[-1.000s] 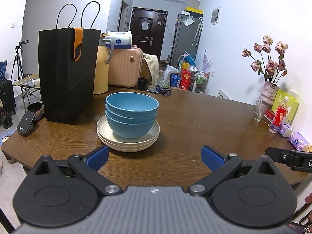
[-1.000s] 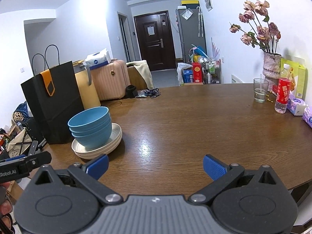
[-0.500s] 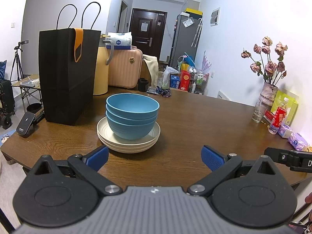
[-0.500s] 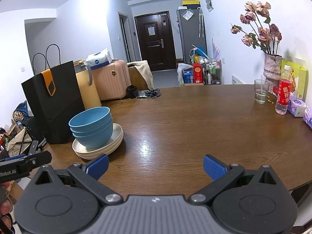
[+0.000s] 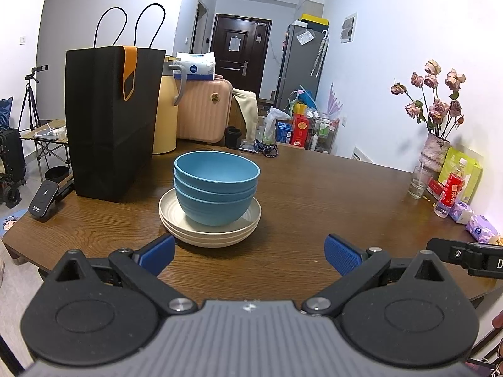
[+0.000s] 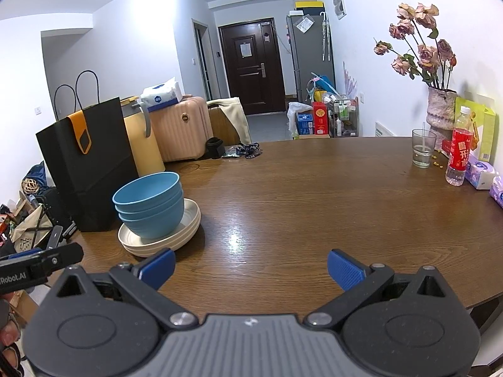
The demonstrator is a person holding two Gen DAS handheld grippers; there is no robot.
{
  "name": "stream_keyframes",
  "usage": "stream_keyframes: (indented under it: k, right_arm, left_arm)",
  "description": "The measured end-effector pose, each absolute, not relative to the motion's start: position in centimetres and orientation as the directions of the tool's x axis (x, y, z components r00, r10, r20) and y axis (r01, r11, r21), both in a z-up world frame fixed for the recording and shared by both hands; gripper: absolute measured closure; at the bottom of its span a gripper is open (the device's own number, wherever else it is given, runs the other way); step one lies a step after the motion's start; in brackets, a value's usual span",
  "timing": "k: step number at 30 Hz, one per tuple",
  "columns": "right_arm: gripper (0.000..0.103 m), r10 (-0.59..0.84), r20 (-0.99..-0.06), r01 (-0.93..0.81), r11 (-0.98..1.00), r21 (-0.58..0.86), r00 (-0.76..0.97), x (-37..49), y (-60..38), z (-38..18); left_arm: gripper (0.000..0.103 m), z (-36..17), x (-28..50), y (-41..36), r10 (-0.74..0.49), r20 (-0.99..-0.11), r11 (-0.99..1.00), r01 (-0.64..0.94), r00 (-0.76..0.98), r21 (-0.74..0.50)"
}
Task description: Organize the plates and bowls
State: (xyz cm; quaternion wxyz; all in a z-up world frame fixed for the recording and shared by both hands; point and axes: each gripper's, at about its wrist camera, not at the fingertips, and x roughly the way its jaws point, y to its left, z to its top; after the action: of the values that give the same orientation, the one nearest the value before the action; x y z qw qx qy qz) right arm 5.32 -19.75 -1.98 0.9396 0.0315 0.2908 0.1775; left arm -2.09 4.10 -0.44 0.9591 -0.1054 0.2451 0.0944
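**Two grippers held wide, bowls and plates stacked ahead on the table**

Two grippers sit low at the near edge of the wooden table, both level and pointing across it. The left gripper has its blue-padded jaws spread wide with nothing between them; the right gripper is the same, jaws far apart and empty. In the left wrist view a black part of the right tool shows at the right edge; in the right wrist view a black part of the left tool shows at the left edge, with fingertips of the person's hand just under it.

The blue bowls, three nested one inside another, stand upright on a pile of cream plates. From the left gripper the stack lies ahead and slightly left of centre, its near plate rim just beyond the left blue pad, not touching it. From the right gripper the same stack is well off to the left, beyond the left pad, and the open jaws face bare tabletop.

A black paper bag stands just behind and left of the stack. Far to the right, a glass, a red-labelled bottle and a vase of dried roses stand near the wall.
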Motion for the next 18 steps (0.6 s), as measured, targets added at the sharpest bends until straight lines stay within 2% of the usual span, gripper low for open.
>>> stream_keyframes:
  k: [18]
  right_arm:
    - [0.0, 0.353, -0.537, -0.316, 0.934, 0.163, 0.766, 5.31, -19.62, -1.93]
  left_arm:
    - [0.0, -0.51, -2.17, 4.34, 0.134, -0.491, 0.959, -0.236, 0.861, -0.154]
